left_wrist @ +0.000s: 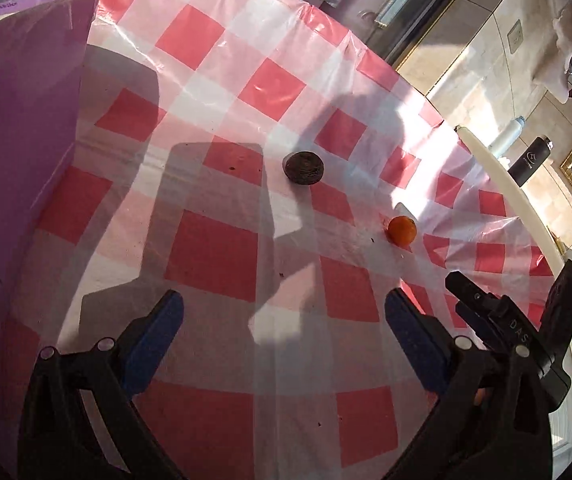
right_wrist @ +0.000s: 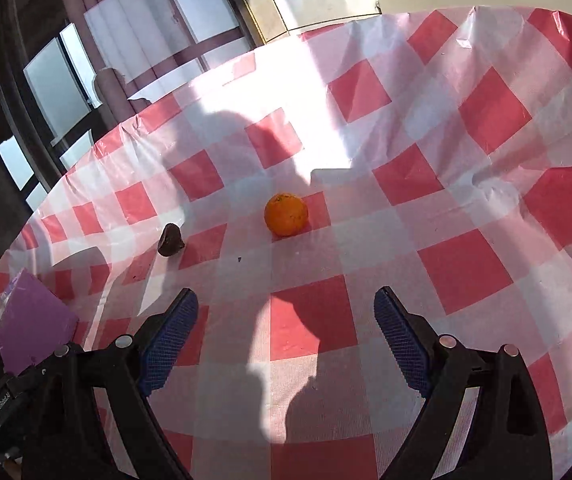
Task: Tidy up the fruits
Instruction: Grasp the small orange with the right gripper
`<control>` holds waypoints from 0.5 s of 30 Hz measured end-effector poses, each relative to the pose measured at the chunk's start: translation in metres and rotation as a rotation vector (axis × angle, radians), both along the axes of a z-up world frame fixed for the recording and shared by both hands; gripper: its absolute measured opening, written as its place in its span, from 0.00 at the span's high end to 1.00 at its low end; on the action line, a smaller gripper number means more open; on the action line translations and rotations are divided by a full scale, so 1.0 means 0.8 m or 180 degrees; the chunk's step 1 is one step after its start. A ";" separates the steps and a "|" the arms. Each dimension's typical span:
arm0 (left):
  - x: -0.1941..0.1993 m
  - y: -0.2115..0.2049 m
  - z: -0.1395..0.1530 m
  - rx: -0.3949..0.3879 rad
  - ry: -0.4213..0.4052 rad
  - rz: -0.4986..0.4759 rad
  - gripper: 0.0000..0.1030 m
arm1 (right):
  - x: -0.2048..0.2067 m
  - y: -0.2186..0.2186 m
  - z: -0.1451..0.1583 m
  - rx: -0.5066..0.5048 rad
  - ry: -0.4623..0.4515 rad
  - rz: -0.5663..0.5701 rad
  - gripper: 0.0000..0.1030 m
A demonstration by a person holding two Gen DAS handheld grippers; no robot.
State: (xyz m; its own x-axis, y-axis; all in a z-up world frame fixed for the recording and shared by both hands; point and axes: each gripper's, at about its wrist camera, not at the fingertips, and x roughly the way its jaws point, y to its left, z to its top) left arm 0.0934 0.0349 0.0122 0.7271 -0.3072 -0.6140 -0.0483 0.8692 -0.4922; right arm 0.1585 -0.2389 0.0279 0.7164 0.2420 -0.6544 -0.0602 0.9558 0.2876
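Observation:
A small orange [right_wrist: 286, 214] lies on the red-and-white checked tablecloth [right_wrist: 466, 184], ahead of my right gripper [right_wrist: 286, 312], which is open and empty above the cloth. A dark, wrinkled round fruit [right_wrist: 171, 239] lies to the orange's left. In the left wrist view the dark fruit [left_wrist: 304, 168] lies ahead and the orange [left_wrist: 402, 230] to the right of it. My left gripper [left_wrist: 284, 312] is open and empty above the cloth. The right gripper's body [left_wrist: 526, 332] shows at the right edge of that view.
A purple box [left_wrist: 18, 160] stands at the left side of the table and also shows in the right wrist view [right_wrist: 34, 328]. The round table's white rim [left_wrist: 518, 204] curves on the right. A white bottle [left_wrist: 506, 138] and a dark bottle [left_wrist: 530, 162] stand on the floor beyond.

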 end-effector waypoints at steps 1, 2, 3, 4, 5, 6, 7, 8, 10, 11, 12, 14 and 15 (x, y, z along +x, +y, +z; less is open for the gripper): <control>-0.001 -0.002 0.000 0.0043 -0.0004 0.0041 0.02 | 0.015 0.004 -0.002 -0.0100 0.0044 0.0005 0.16; -0.001 -0.005 0.001 0.0117 -0.0014 0.0061 0.02 | 0.027 0.009 -0.002 -0.0182 0.0061 0.0009 0.16; -0.001 -0.011 0.004 0.0203 -0.0031 0.0033 0.02 | 0.040 0.014 -0.003 -0.0265 0.0082 0.0028 0.16; -0.002 -0.017 0.005 0.0290 -0.0042 -0.0001 0.02 | 0.052 0.020 -0.004 -0.0341 0.0114 0.0045 0.17; -0.002 -0.023 0.007 0.0386 -0.0054 -0.0030 0.02 | 0.065 0.025 -0.006 -0.0402 0.0141 0.0063 0.18; -0.003 -0.027 0.009 0.0456 -0.0067 -0.0055 0.02 | 0.076 0.030 -0.007 -0.0445 0.0156 0.0070 0.20; -0.003 -0.030 0.009 0.0486 -0.0061 -0.0082 0.02 | 0.087 0.034 -0.008 -0.0498 0.0173 0.0061 0.22; -0.002 -0.030 0.008 0.0489 -0.0049 -0.0082 0.02 | 0.096 0.038 -0.009 -0.0541 0.0196 0.0053 0.22; -0.002 -0.027 0.008 0.0467 -0.0050 -0.0056 0.02 | 0.116 0.044 -0.013 -0.0608 0.0266 0.0034 0.24; -0.002 -0.026 0.007 0.0464 -0.0047 -0.0054 0.02 | 0.125 0.047 -0.014 -0.0647 0.0303 0.0029 0.24; -0.002 -0.027 0.008 0.0469 -0.0048 -0.0058 0.02 | 0.133 0.050 -0.016 -0.0689 0.0340 0.0028 0.25; -0.002 -0.027 0.007 0.0476 -0.0048 -0.0066 0.02 | 0.147 0.056 -0.022 -0.0757 0.0443 0.0035 0.29; -0.002 -0.027 0.007 0.0472 -0.0047 -0.0065 0.02 | 0.150 0.060 -0.024 -0.0830 0.0474 0.0038 0.32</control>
State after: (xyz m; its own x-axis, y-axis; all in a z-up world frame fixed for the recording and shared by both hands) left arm 0.0920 0.0132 0.0181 0.7309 -0.2288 -0.6430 -0.0236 0.9331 -0.3588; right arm 0.2787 -0.1912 0.0088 0.6061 0.0598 -0.7932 -0.0473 0.9981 0.0391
